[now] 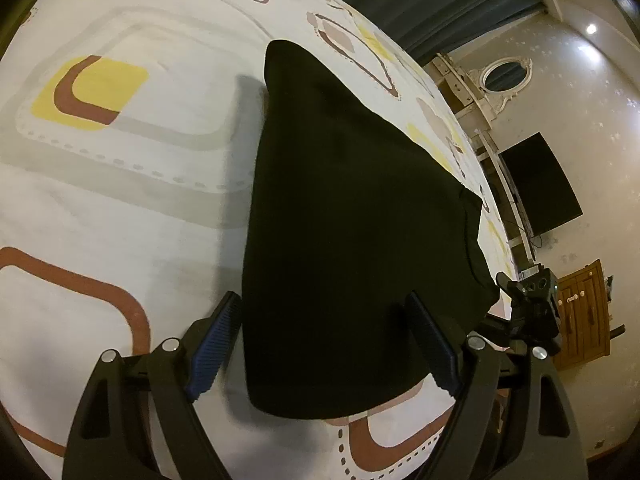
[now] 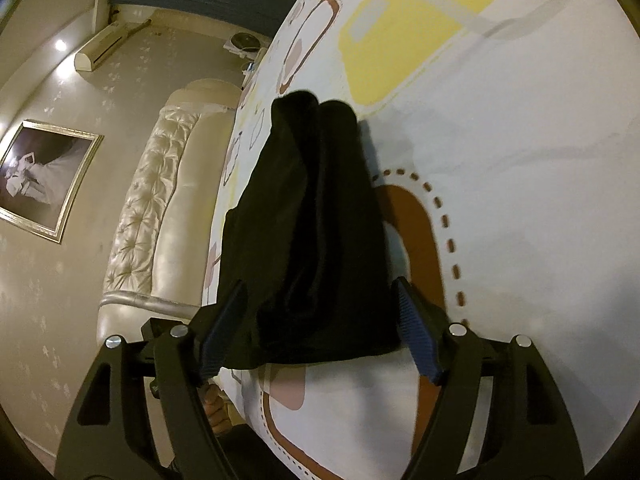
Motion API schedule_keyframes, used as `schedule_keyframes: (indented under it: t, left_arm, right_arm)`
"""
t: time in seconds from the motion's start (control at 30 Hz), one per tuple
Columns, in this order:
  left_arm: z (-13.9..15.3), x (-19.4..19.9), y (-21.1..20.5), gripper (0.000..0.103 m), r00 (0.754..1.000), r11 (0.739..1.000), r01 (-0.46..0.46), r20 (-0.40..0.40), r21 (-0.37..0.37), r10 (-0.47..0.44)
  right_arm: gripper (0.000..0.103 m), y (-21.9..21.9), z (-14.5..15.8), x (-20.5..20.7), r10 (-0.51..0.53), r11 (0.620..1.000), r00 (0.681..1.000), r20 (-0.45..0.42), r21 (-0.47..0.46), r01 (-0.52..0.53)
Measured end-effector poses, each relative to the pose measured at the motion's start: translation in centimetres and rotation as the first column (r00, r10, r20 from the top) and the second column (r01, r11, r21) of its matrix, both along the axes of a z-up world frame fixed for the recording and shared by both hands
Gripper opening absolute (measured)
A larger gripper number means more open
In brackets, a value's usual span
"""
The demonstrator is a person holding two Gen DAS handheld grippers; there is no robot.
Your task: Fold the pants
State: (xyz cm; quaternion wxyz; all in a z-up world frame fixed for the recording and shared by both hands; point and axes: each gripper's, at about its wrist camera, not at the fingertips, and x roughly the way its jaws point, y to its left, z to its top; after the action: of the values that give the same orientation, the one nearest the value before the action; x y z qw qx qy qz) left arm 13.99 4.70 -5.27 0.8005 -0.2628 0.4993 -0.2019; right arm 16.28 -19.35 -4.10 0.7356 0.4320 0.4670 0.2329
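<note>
Both grippers, left gripper and right gripper, are held with jaws apart at the near end of the black pants, which are laid lengthwise away from them on the bedsheet, neither seeming nearer.

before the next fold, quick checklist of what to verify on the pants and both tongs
1. Left tongs open around the near end of the black pants: ok.
2. Right tongs open, straddling the pants: ok.
3. Cloth pinched by either tongs: not ok, both sets of fingers stand apart.
4. Pants lying on the patterned bedsheet: ok.
5. Pants flat and smooth: not ok, ridges show in the right wrist view.
6. Far edges aligned: cannot tell.
</note>
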Motion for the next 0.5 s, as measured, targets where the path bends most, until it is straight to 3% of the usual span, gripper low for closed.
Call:
schedule_keyframes:
  t: [0.5]
  left_arm:
    - [-0.19,-0.56,0.16,0.082,1.0,1.0,-0.01,0.021,0.014,0.009]
  right_arm:
    - [0.074,1.34,-0.57,0.65,0.011,1.0,1.0,-0.003,-0.026,-0.011]
